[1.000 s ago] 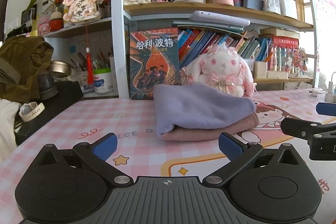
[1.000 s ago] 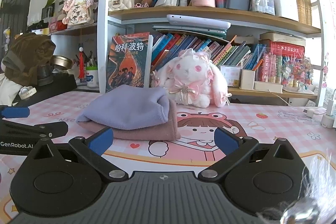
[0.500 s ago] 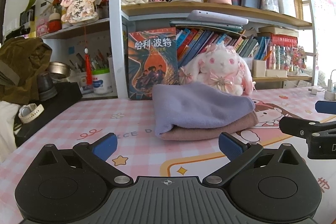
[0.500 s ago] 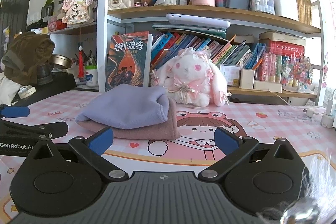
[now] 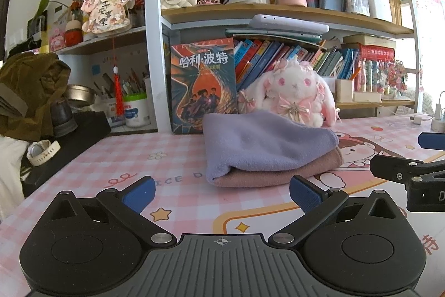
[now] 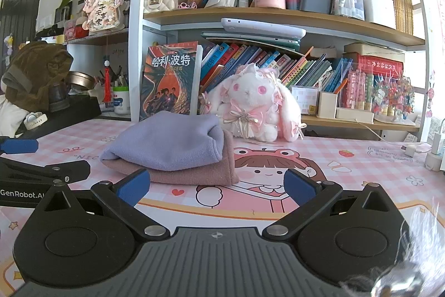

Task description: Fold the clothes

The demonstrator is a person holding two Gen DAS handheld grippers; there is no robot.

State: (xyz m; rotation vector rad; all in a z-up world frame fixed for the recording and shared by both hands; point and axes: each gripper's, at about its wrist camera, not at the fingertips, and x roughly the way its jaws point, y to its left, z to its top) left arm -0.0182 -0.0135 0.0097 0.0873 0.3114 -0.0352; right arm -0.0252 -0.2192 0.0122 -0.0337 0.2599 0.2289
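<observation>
Clothes: a folded lilac fleece garment (image 5: 264, 144) lies on top of a folded dusty-pink fleece garment (image 5: 278, 174), on the pink checked table mat (image 5: 167, 166).
Left gripper (image 5: 221, 192): spread wide, holding nothing, near the pile.
Right gripper (image 6: 217, 185): also spread wide, empty, just before the pile.
Behind: a white plush rabbit (image 6: 253, 105).

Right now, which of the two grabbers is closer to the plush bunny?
Right, probably. The right gripper faces the bunny almost straight ahead; the left gripper sits further left, with the folded clothes between.
</observation>
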